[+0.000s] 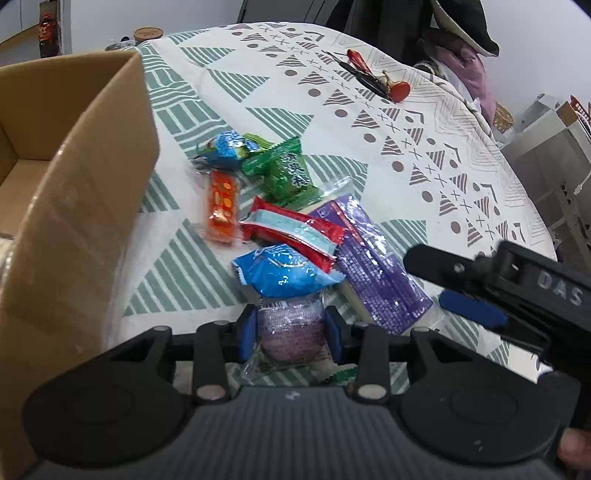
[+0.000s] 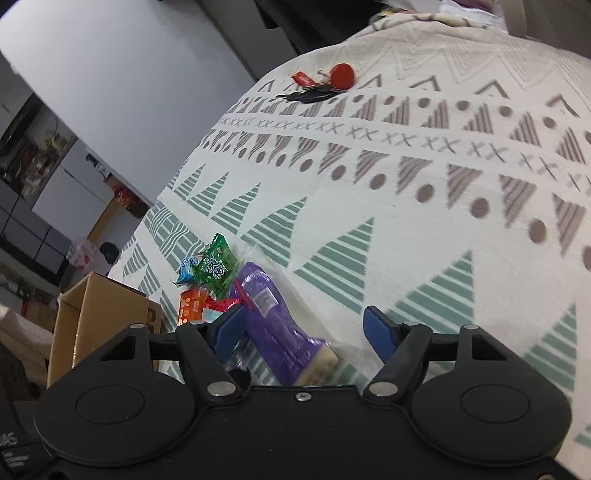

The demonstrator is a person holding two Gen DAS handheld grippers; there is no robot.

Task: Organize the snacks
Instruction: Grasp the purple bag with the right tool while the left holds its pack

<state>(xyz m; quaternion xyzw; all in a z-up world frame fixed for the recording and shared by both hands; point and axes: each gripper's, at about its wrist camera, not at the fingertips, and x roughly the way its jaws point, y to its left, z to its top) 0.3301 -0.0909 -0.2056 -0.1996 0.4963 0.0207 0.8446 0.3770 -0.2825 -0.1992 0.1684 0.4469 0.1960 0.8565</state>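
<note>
A heap of wrapped snacks lies on the patterned tablecloth (image 1: pixel 332 110). My left gripper (image 1: pixel 291 332) is shut on a small purple-pink snack packet (image 1: pixel 291 328). Just beyond it lie a blue packet (image 1: pixel 284 273), a red packet (image 1: pixel 291 229), an orange packet (image 1: pixel 221 203), a green packet (image 1: pixel 284 173) and a long purple packet (image 1: pixel 376 262). An open cardboard box (image 1: pixel 74 221) stands to the left. My right gripper (image 2: pixel 306 328) is open and empty, its jaws on either side of the near end of the long purple packet (image 2: pixel 273 317). It also shows in the left wrist view (image 1: pixel 454 288).
A bunch of keys with red tags (image 1: pixel 373 77) lies at the far side of the table. A round wooden lid (image 1: pixel 147 34) sits at the far left edge. The cardboard box also shows in the right wrist view (image 2: pixel 99 325), at the left.
</note>
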